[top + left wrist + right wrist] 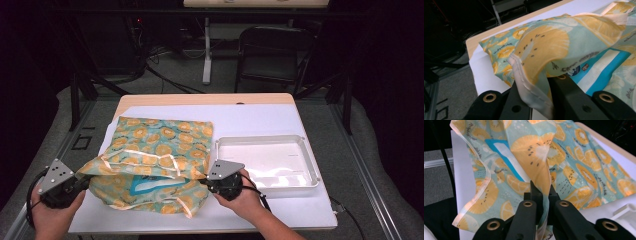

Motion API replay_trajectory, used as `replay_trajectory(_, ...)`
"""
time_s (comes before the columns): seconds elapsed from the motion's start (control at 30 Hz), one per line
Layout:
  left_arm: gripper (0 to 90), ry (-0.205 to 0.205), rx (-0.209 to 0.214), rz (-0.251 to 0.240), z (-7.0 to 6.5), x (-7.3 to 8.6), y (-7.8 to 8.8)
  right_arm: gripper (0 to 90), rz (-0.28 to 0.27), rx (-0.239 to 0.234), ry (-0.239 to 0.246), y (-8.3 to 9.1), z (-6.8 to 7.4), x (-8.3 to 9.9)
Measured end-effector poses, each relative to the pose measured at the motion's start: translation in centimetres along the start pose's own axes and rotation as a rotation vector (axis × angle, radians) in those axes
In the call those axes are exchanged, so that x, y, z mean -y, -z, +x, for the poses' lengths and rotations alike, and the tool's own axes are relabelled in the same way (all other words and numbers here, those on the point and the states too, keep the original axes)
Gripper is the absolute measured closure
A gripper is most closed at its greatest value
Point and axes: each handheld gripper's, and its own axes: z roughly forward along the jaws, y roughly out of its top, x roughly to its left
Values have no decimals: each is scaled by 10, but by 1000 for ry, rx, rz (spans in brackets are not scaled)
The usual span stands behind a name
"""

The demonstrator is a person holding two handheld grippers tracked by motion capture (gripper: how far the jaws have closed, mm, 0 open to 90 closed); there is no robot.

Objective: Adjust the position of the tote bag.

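cloth (160, 150) on bench (260, 117), near edge lifted | light, limp, slips easily | left gripper (82, 182) and right gripper (209, 181) jaws clenched on hem corners | best hold: stitched hem

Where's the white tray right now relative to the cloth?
In the high view the white tray sits on the table's right half, just right of the fruit-print cloth, beside the right gripper.

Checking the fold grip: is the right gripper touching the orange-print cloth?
Touching. The right gripper view shows the right gripper with its jaws shut on a pinched fold of the orange-print cloth.
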Motion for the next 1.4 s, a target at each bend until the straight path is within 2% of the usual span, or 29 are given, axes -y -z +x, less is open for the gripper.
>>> replay_trajectory(0.23,900,-34,-17,-16,7,-23,4,900,-21,23,36,11,-9,-22)
replay_trajectory(0.57,900,-52,-32,-40,18,-53,8,900,-49,50,71,24,-21,-51)
replay_trajectory(1.07,900,-68,-49,-60,28,-79,9,900,-90,95,80,35,-36,-79)
replay_trajectory(1.4,900,-60,-64,-116,34,-96,17,900,-152,133,82,48,-45,-105)
